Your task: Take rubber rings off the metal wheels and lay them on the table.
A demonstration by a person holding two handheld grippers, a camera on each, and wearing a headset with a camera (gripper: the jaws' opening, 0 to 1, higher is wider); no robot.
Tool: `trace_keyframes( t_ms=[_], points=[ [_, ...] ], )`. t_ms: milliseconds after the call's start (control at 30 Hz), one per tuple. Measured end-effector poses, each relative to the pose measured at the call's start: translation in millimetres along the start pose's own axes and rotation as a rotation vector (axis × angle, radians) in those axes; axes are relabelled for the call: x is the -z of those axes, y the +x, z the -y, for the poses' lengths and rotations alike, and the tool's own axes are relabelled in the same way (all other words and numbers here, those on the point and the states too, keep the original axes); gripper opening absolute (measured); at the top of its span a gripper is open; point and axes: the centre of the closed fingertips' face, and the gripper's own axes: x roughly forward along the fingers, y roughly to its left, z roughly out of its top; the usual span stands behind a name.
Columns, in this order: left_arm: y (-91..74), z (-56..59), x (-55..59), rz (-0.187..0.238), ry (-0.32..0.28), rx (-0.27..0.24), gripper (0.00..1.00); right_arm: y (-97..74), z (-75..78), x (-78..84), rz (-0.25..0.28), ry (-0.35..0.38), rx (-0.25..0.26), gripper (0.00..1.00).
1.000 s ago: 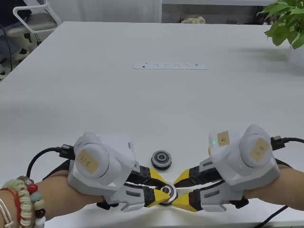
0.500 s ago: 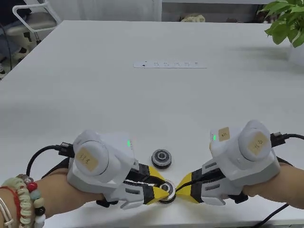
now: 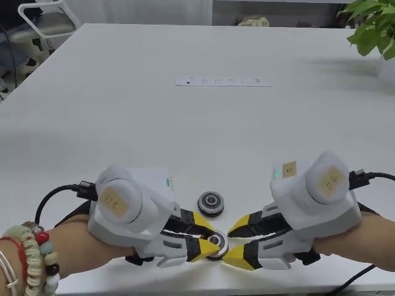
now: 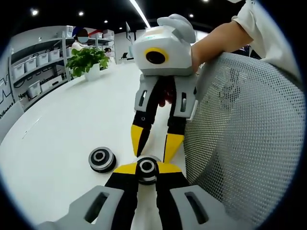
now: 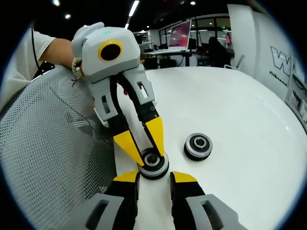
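Head view, wheel (image 3: 218, 243) in left claw (image 3: 209, 241)

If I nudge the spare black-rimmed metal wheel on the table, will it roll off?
Probably not: the spare black-rimmed metal wheel lies flat on the white table, so it should slide. Metal hub suggests heft; rubber rim likely grips.

A large white "W" stands on the wall panel (image 5: 280, 60) in the right gripper view. The tan sticker (image 3: 114, 201) on the left gripper (image 3: 210, 237) and 2 tan labels (image 3: 329, 180) on the right gripper (image 3: 229, 243) carry handwriting too small to read.
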Motion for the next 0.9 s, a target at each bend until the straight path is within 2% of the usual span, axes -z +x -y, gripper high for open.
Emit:
trace_keyframes(
  t_ms=[133, 267, 433, 567, 633, 900],
  points=[
    [-0.1, -0.3, 0.0, 0.0, -0.002, 0.0, 0.08, 5.9, -3.3, -3.4, 0.014, -0.008, -0.004, 0.33],
    [0.0, -0.4, 0.0, -0.001, 0.0, 0.0, 0.08, 7.8, -1.9, -1.1, 0.006, -0.031, 0.007, 0.25],
    [0.6, -0.4, -0.1, 0.0, -0.001, -0.002, 0.08, 5.4, -1.7, -1.0, 0.004, -0.047, -0.008, 0.23],
    [0.9, -0.1, -0.2, 0.0, 0.0, -0.001, 0.08, 3.8, -1.2, 0.0, -0.004, -0.03, -0.017, 0.22],
    [0.9, 0.0, -0.1, 0.0, -0.002, 0.0, 0.08, 2.8, -1.6, -0.5, 0.007, 0.03, -0.031, 0.22],
    [1.4, 0.3, -0.3, 0.0, -0.003, 0.0, 0.08, 1.7, -2.2, -0.5, 0.002, 0.06, -0.039, 0.22]
  ],
)
